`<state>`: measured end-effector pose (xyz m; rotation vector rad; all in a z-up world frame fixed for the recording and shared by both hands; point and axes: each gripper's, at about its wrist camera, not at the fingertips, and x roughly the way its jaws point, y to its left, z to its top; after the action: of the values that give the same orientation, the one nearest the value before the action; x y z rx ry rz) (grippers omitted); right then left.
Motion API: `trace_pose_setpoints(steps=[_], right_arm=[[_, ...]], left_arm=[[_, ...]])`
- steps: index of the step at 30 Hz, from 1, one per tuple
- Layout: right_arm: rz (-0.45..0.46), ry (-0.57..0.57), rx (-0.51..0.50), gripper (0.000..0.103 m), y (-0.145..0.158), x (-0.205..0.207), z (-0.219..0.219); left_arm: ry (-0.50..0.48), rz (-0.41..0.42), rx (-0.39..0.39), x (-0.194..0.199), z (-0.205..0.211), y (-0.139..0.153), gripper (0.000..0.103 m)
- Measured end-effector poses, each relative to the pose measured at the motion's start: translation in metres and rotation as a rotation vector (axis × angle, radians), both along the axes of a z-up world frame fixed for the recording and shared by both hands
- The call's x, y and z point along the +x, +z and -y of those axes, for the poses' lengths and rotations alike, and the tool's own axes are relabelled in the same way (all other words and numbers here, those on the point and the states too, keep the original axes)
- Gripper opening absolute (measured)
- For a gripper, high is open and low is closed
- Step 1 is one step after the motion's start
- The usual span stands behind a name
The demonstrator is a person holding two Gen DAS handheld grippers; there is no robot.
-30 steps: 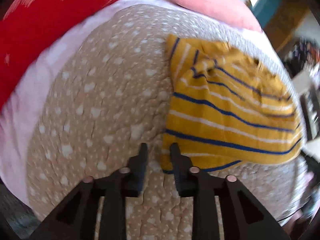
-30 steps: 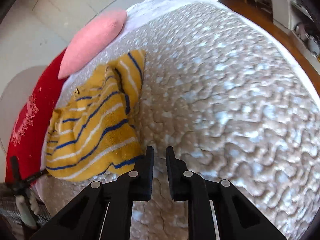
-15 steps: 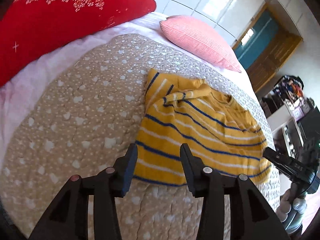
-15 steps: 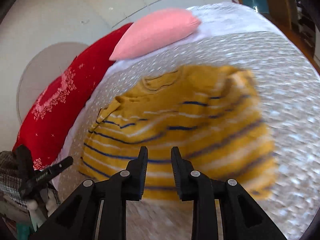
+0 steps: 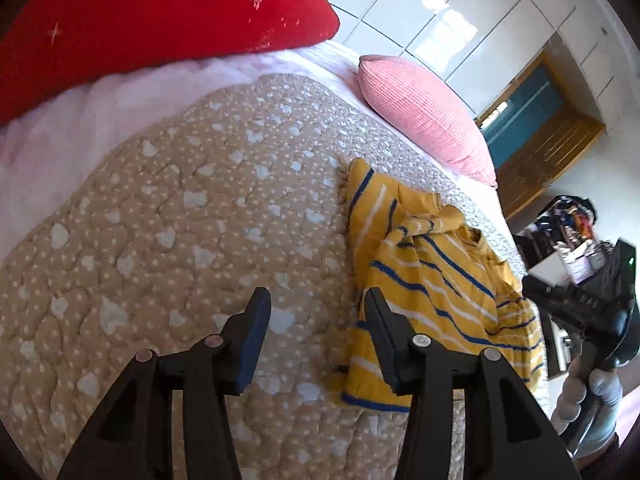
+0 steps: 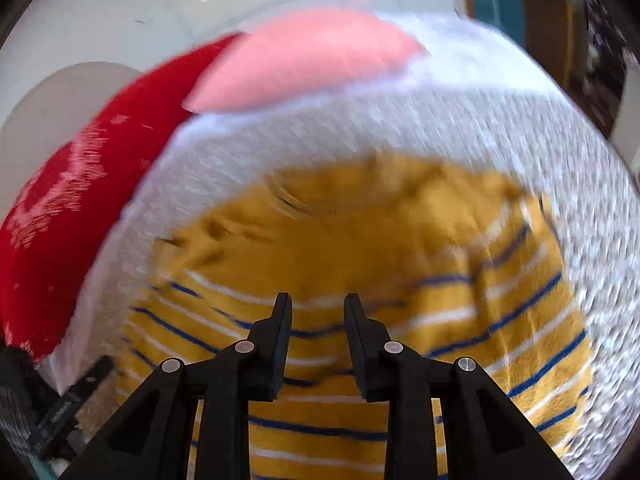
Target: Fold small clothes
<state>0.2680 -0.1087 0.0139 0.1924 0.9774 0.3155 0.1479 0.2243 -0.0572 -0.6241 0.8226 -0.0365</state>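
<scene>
A small yellow shirt with blue and white stripes [image 5: 432,280] lies rumpled on the beige quilted bedspread [image 5: 180,220]. One sleeve is folded over its body. My left gripper [image 5: 316,300] is open and empty, above the quilt at the shirt's left edge. In the right wrist view, which is blurred, the shirt [image 6: 400,240] fills the middle, collar at the far side. My right gripper [image 6: 316,304] is open and empty, over the striped body. The right gripper also shows at the right edge of the left wrist view [image 5: 580,304], held by a gloved hand.
A red pillow [image 5: 140,20] and a pink pillow [image 5: 420,112] lie at the head of the bed. A white sheet [image 5: 60,120] borders the quilt. A wooden door frame [image 5: 552,140] and cluttered shelves [image 5: 568,220] stand beyond the bed's far side.
Both grippers have opened wider. My left gripper has shifted left off the shirt's hem. My right gripper has moved closer over the shirt, so the shirt fills more of its view.
</scene>
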Motion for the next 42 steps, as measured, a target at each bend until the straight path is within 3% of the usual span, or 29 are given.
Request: trace_pose_setpoints(steps=[3,9,14,17,24,29,32,37,42], right_arm=[[-0.03,0.091,0.02,0.035,0.005,0.006,-0.041],[-0.148,0.153,-0.077,0.035,-0.043,0.053,-0.132],[-0.176,0.187,-0.092,0.037,-0.057,0.088,-0.184],[-0.173,0.258,-0.112,0.046,-0.054,0.091,-0.209],[-0.142,0.242,-0.116,0.047,-0.03,0.078,-0.197],[-0.172,0.324,-0.187,0.055,-0.028,0.047,-0.204],[-0.196,0.356,-0.205,0.061,-0.033,0.033,-0.21],[-0.224,0.348,-0.261,0.065,-0.051,0.028,-0.221],[-0.211,0.346,-0.356,0.073,-0.064,0.022,-0.235]], left_arm=[[-0.022,0.002,-0.04,0.001,-0.005,-0.005,0.047],[-0.038,-0.003,-0.064,-0.002,-0.007,-0.008,0.048],[-0.054,-0.015,-0.144,-0.006,-0.018,-0.014,0.048],[-0.054,-0.019,-0.175,-0.008,-0.024,-0.017,0.048],[-0.069,-0.023,-0.205,-0.008,-0.018,-0.017,0.05],[-0.143,-0.039,-0.263,-0.005,0.003,-0.018,0.05],[-0.217,-0.077,-0.316,-0.003,0.018,-0.026,0.021],[-0.209,-0.054,-0.314,-0.013,0.013,-0.023,0.02],[-0.098,-0.008,-0.327,-0.029,-0.024,-0.02,0.021]])
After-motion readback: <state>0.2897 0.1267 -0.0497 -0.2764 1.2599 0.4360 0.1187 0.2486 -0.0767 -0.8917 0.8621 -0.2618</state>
